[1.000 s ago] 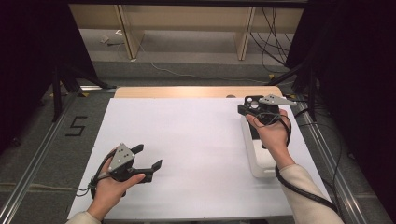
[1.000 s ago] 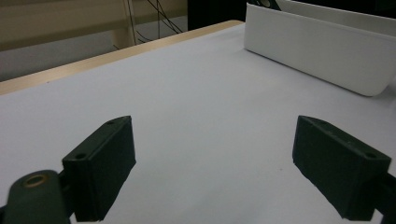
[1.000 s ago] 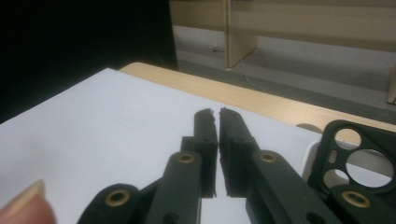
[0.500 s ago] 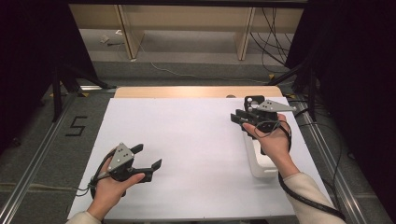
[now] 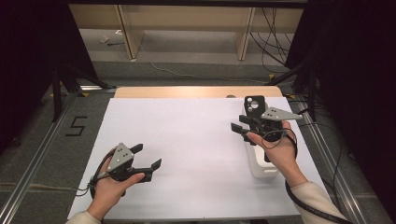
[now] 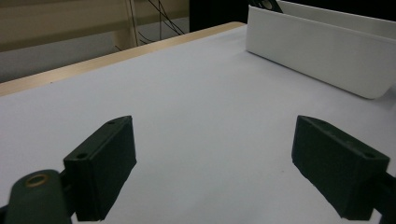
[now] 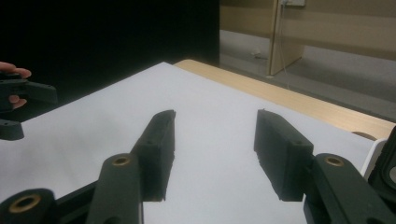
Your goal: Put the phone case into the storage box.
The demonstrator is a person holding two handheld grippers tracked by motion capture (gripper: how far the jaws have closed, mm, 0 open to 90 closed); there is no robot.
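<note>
A black block with round holes [image 5: 255, 103] stands upright at the far end of a long white tray [image 5: 261, 168] on the table's right side. My right gripper [image 5: 239, 126] hovers just left of that block, pointing left over the white sheet. Its jaws have just been opening and nothing is between them [image 7: 215, 140]. My left gripper [image 5: 148, 156] rests low at the near left, jaws wide open and empty [image 6: 212, 154]. From it, the tray's side wall [image 6: 317, 51] shows ahead to the right.
A white sheet [image 5: 187, 135] covers the table, with a wooden strip [image 5: 196, 91] along its far edge. Metal rails [image 5: 37, 154] run along both sides. The other hand and its gripper [image 7: 18, 100] show far left in the right gripper view.
My right gripper has slid left, off the black block at the tray's far end, and its jaws have spread apart. The left hand has stayed put.
</note>
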